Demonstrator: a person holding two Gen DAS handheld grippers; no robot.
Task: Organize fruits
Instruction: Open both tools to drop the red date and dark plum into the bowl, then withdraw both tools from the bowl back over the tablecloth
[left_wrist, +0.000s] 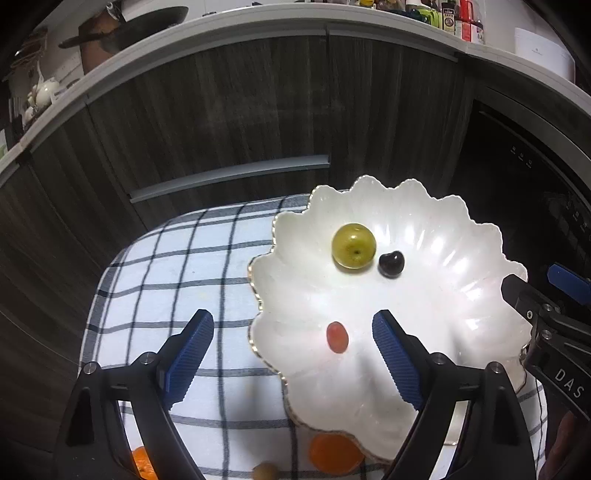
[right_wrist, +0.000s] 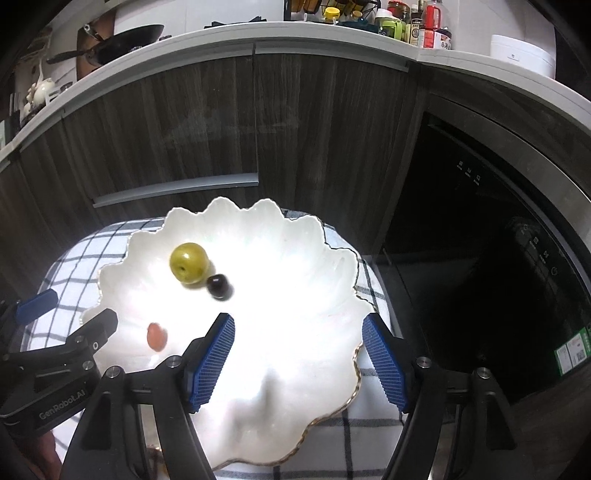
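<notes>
Checked cloth (left_wrist: 177, 266) under scalloped dish (left_wrist: 424, 295) of green fruit (left_wrist: 354, 246), cherry (left_wrist: 391, 263), grape (left_wrist: 337, 336); hand-held grippers (left_wrist: 291, 354) (right_wrist: 299, 362) wide, empty.

White scalloped plate (left_wrist: 424, 295) with a gold rim; a yellow-green fruit (left_wrist: 354, 246), a dark cherry (left_wrist: 391, 263), a pinkish-red grape (left_wrist: 337, 336); white cloth (left_wrist: 177, 280) with a dark check.
</notes>
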